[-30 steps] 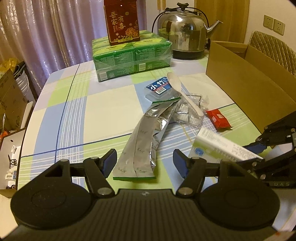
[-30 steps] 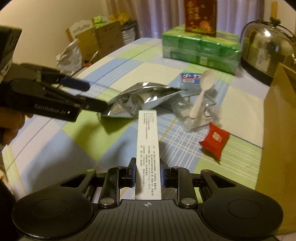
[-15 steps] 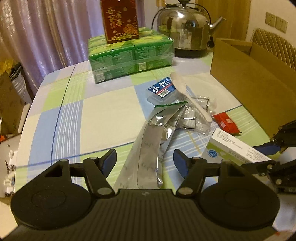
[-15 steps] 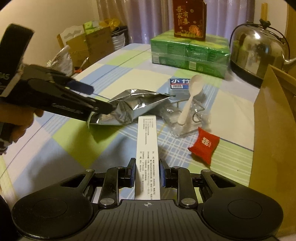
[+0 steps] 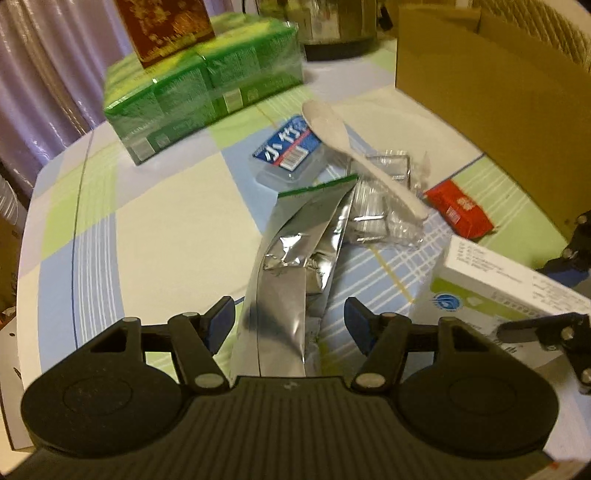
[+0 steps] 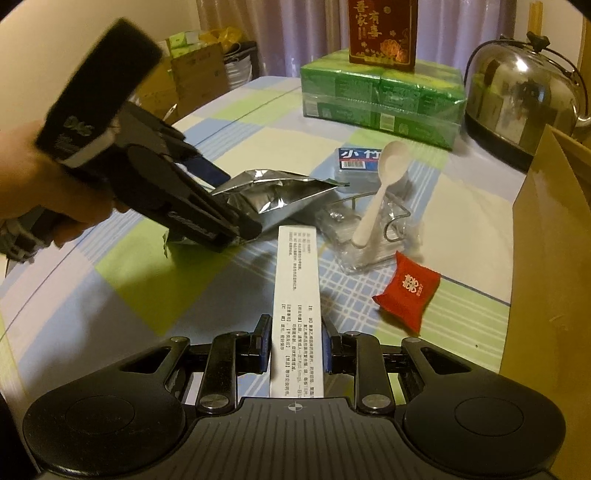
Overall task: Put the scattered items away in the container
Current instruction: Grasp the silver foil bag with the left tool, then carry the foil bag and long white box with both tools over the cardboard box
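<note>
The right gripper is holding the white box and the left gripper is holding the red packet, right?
Not quite. The left gripper is open around the silver bag, as the left wrist view shows. The red packet lies alone on the table. The right gripper does hold the white box.

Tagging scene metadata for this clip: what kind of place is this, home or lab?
Most likely a home dining room. A checked tablecloth covers the table, a steel electric kettle stands at the back next to a shrink-wrapped green tissue multipack, and curtains hang behind.

Kettle [image 5: 332, 29] cut off above; box [image 5: 498, 92] interior hidden (left view).
</note>
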